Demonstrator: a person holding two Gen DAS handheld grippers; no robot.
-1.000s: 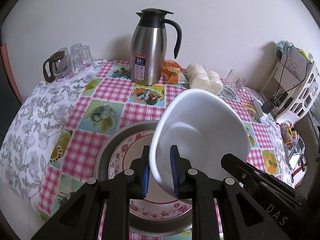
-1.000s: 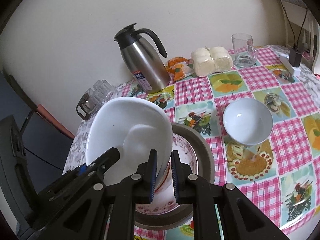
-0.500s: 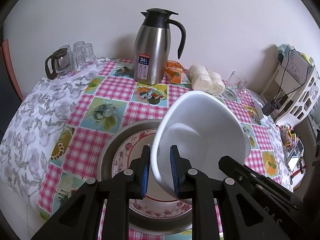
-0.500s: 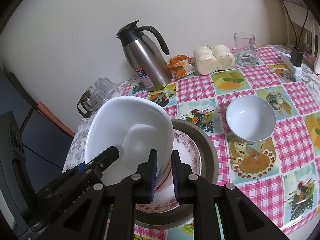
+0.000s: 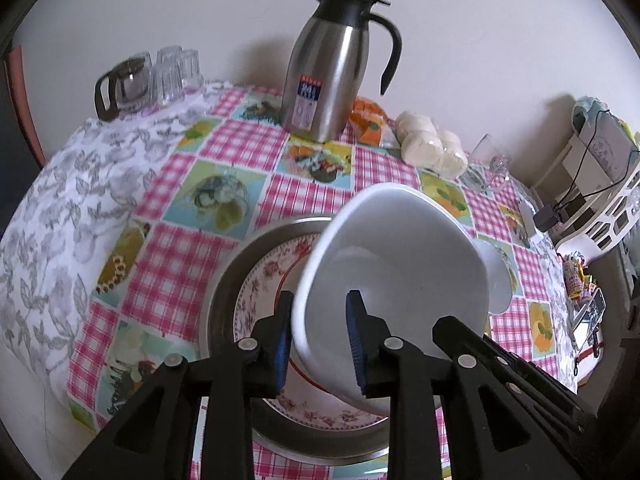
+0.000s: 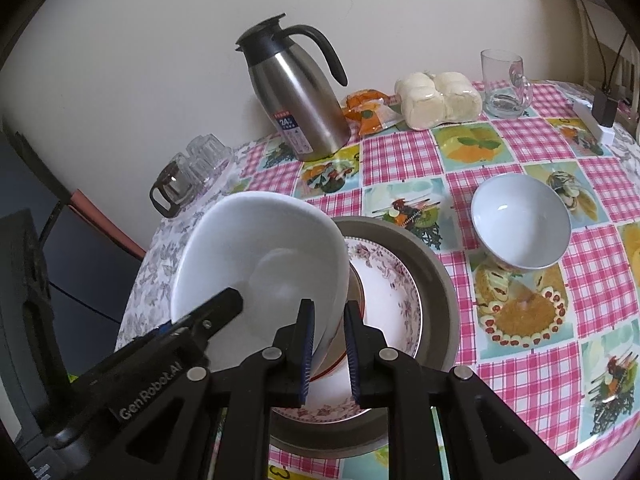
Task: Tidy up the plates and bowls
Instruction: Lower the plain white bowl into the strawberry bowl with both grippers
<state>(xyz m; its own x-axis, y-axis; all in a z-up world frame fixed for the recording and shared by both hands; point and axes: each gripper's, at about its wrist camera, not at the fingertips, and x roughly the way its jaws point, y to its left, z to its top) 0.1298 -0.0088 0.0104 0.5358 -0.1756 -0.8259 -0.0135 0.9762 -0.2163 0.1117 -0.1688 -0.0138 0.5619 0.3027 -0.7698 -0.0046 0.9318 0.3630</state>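
on the worktop (image 5: pixel 256 160) sit one grey dish (image 6: pixel 440 292) holding one flowered plate (image 6: pixel 400 300), with two bowls, the left hand-held gripper (image 5: pixel 318 340) opening around the tilted big bowl (image 5: pixel 400 248) over the plate, the right hand-held gripper (image 6: pixel 328 344) clamped on its rim, and the small bowl (image 6: pixel 520 224) right of the dish.

A white bowl (image 5: pixel 400 280) sits between black fingers (image 5: pixel 280 344) with blue pads. Under it is a white plate (image 6: pixel 392 292) with pink flowers in a grey dish (image 6: pixel 436 280). The table (image 5: pixel 240 140) cloth is pink checks with fruit pictures.
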